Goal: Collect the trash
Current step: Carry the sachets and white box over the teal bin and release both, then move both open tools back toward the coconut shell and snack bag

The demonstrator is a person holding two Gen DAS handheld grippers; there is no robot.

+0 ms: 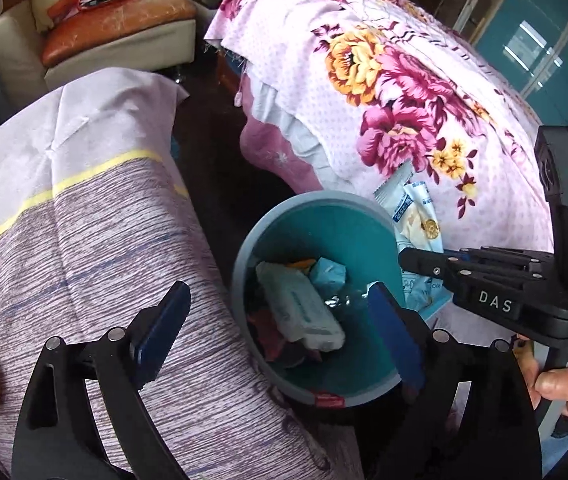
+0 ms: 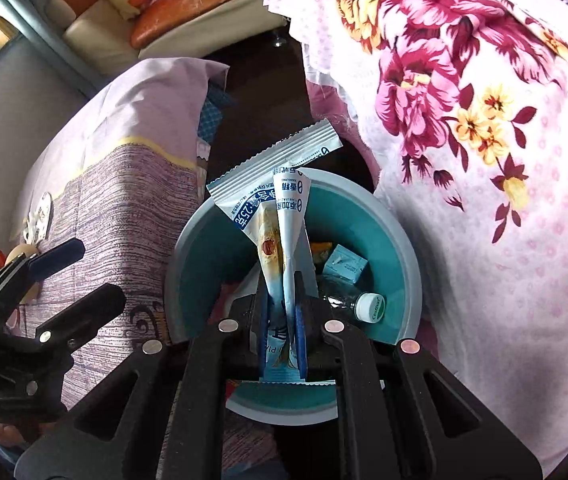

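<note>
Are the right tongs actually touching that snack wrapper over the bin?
Touching. The right wrist view shows the right tongs shut on the snack wrapper, both blue pads pressed against its lower end, above the bin.

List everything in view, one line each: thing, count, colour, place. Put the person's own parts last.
trash bin: one, grey outside, teal inside, on the floor between the two covered surfaces.
snack wrapper: one, white and blue, pinched in the right claw above the bin.
wet-wipes pack: one, white, inside the bin.
small carton: one, light blue, inside the bin.
plastic bottle: one, clear with a white cap, inside the bin.
floral sheet: one, pink with magenta and yellow flowers, right of the bin.
striped cover: one, purple-grey with a yellow band, left of the bin.
sofa: one, cream and orange, in the background.
left claw: open, empty.
right claw: shut on the wrapper.
</note>
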